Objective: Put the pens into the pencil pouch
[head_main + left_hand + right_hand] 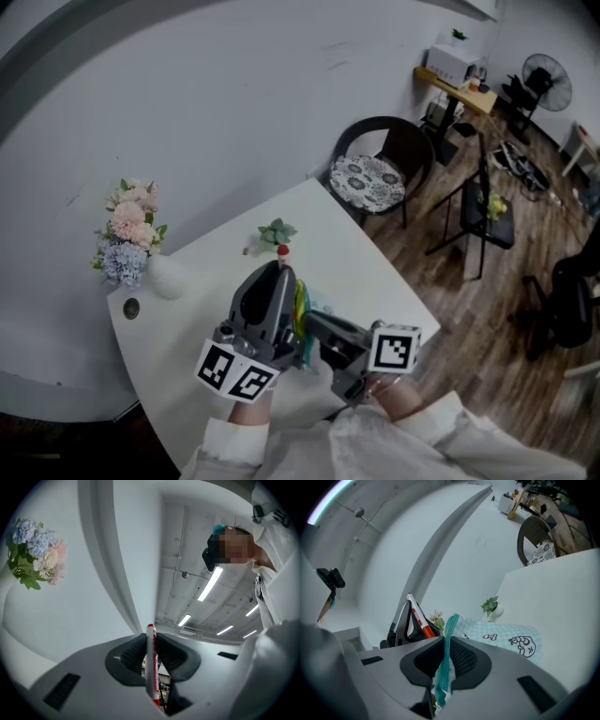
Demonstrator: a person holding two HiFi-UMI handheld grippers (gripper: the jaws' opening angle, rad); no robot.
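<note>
My left gripper (278, 274) is shut on a white pen with red print (150, 665). The pen stands upright between the jaws, its red tip (282, 250) poking above them. In the right gripper view the same pen (417, 617) shows left of the pouch. My right gripper (448, 657) is shut on the teal zipper edge (446, 651) of a light blue checked pencil pouch (506, 638) with cartoon prints. The pouch (302, 309) hangs between the two grippers, just right of the left one. Its inside is hidden.
A white table (375, 267) lies below, with a vase of pink and blue flowers (131, 234) at the far left and a small green plant (275, 232) at the back. A black chair (380, 173) with a patterned cushion stands beyond the table's right corner.
</note>
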